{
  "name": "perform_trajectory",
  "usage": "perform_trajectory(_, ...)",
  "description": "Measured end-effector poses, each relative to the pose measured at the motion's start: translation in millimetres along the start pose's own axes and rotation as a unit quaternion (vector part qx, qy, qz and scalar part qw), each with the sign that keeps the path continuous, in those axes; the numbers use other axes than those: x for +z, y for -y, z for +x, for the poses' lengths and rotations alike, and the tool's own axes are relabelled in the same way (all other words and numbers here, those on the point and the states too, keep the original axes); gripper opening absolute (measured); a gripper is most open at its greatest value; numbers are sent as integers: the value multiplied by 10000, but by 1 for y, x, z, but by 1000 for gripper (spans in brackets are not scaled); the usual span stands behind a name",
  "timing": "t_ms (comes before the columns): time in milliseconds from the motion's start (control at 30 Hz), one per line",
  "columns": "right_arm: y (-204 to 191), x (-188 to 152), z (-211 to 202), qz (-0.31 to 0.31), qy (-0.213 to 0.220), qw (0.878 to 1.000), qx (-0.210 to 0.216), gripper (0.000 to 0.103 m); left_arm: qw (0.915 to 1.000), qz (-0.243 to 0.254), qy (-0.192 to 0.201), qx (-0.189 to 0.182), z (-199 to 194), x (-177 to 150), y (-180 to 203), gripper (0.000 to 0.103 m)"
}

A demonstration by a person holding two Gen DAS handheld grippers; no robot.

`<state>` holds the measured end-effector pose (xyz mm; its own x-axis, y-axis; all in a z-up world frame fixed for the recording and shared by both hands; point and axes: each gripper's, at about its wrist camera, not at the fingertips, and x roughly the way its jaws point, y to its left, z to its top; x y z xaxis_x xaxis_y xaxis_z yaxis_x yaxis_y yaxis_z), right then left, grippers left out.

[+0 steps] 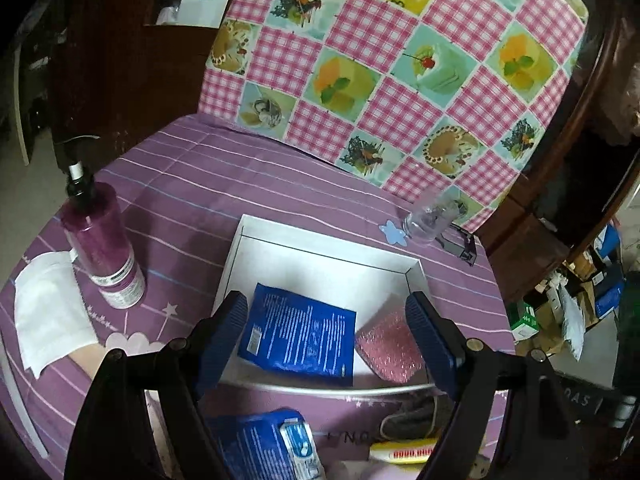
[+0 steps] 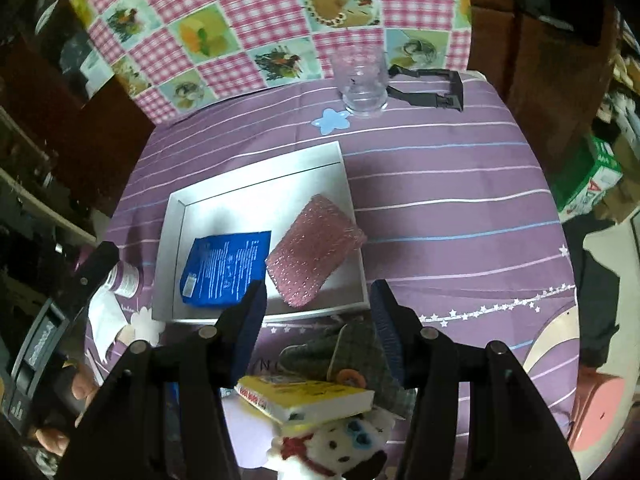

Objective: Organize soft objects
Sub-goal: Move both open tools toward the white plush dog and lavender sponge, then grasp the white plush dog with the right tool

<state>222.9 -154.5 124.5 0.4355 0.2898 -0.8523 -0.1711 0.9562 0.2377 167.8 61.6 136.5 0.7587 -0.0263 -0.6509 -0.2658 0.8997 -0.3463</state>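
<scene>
Left tongs (image 1: pixel 334 334) spread wide, holding nothing, hovering over the near edge of the white tray (image 1: pixel 280 248) on the purple striped worktop (image 1: pixel 208 184). Right tongs (image 2: pixel 316 320) also spread, nothing between them, just short of the tray's (image 2: pixel 256 168) near rim. In the tray: blue pouch (image 1: pixel 298 338) lying flat on the left side, pink sparkly sponge (image 1: pixel 390 350) just beside it on the right, tilted with one edge up on the tray wall; right view shows pouch (image 2: pixel 224 268) and sponge (image 2: pixel 314 248) touching at one corner. Outside the tray, near side: second blue pouch (image 1: pixel 256 440), grey cloth item (image 2: pixel 352 350), yellow book (image 2: pixel 304 398) resting on a white plush toy (image 2: pixel 340 444). Left of the tray: purple spray bottle (image 1: pixel 102 240) upright, white folded cloth (image 1: pixel 48 312) beside it. Far side: clear glass (image 2: pixel 362 84) upright, blue star sticker (image 2: pixel 331 121) next to it, black plastic part (image 2: pixel 432 88) behind. Checked pink cloth (image 1: pixel 400 60) hangs at the back of the worktop.
</scene>
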Motion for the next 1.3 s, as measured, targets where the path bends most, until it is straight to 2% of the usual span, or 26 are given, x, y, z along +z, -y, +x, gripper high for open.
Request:
perform_trajectory(133,-13,-6,-4,-165,-50,9998,79,55,9995,288,-131,94,-13,-12,1,82)
perform_trajectory(200,-22,-11,-7,-268,6,9996,83,55,9984,488,16,287,-26,-20,0,82)
perform_trajectory(300,-38,-19,-13,-566,76,9983,107,55,9964,754,139,365,-42,-33,0,82)
perform_trajectory(400,-46,-30,-21,-605,205,9970,447,55,9948,955,172,303,-51,-44,2,82)
perform_trajectory(567,-38,-49,-33,-552,646,9956,401,55,9934,1132,161,119,-57,-63,9,82)
perform_trajectory(667,-25,-65,-37,-539,837,9941,430,55,9916,1255,270,182,-57,-73,13,82)
perform_trajectory(800,1,-80,-42,-148,1182,9908,649,55,9909,1288,394,46,-57,-88,12,82)
perform_trajectory(933,15,-98,-45,-242,1459,9865,706,61,9891,1367,547,0,-57,-106,9,82)
perform_trajectory(1067,26,-116,-42,-361,1676,9803,977,61,9870,1405,770,123,-51,-121,0,82)
perform_trajectory(1133,32,-122,-37,-320,1695,9790,1091,61,9882,1366,647,236,-43,-124,-5,82)
perform_trajectory(1233,32,-122,-32,-334,1637,9806,1029,61,9882,1343,628,385,-40,-125,-11,82)
perform_trajectory(1300,27,-124,-32,-439,1602,9822,881,62,9905,1217,586,252,-41,-123,-15,82)
